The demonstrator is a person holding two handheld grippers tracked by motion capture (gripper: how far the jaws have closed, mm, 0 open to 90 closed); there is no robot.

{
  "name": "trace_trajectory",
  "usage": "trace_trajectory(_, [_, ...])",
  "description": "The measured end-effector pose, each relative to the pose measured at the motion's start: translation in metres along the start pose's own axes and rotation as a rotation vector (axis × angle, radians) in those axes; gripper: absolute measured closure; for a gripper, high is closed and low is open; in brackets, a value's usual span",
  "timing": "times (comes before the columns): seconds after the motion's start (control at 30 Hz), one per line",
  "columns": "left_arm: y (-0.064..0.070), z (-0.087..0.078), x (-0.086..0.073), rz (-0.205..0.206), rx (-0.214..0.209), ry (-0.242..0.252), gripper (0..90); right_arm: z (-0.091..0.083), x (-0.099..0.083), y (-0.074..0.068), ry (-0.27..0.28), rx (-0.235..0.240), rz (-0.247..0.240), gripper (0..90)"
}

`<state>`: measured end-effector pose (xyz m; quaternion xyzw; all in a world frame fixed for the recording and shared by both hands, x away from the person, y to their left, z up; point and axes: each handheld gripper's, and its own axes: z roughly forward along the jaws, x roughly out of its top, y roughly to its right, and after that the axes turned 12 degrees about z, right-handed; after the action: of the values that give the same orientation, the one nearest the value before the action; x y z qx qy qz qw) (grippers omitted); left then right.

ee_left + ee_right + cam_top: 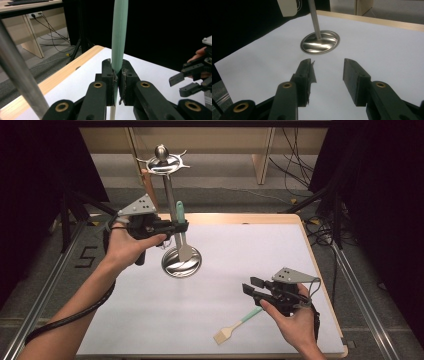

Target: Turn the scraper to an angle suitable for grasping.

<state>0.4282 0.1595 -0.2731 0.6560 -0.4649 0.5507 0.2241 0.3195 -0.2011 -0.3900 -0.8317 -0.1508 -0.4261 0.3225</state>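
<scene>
A steel utensil stand (181, 262) rises from a round base to a hooked crown (162, 162). My left gripper (180, 226) is shut on the green handle of a spatula (185, 251), held upright beside the pole with its pale blade hanging over the base. In the left gripper view the green handle (119, 37) stands pinched between the jaws of my left gripper (117, 72). My right gripper (251, 285) hovers open at the right front, just above a second green-handled spatula (237, 325) lying flat on the table. In the right gripper view my right gripper (328, 72) holds nothing and faces the stand's base (320, 41).
A white sheet (240, 260) covers the wooden table (320, 270). A brownish wooden utensil (148, 185) hangs close to the stand's pole. Cables (295, 165) lie on the floor behind, and metal rails (45, 290) run along both sides of the table.
</scene>
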Motion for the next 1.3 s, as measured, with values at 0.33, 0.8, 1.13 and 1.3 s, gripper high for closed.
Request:
trace_trajectory(0.33, [-0.015,-0.006,0.013,0.017,0.006,0.004,83.0,-0.001,0.001,0.002,-0.001,0.017,-0.017,58.5])
trace_trajectory(0.8, [-0.029,-0.010,0.029,0.026,-0.004,0.004,83.0,0.001,0.000,-0.001,-0.003,0.006,0.010,58.5])
trace_trajectory(1.13, [-0.034,-0.011,0.030,0.005,-0.017,0.005,83.0,0.001,0.001,0.001,0.000,0.012,-0.029,58.5])
trace_trajectory(1.3, [-0.037,-0.011,0.029,-0.001,-0.029,-0.002,83.0,0.001,0.000,0.001,0.007,0.002,-0.027,58.5])
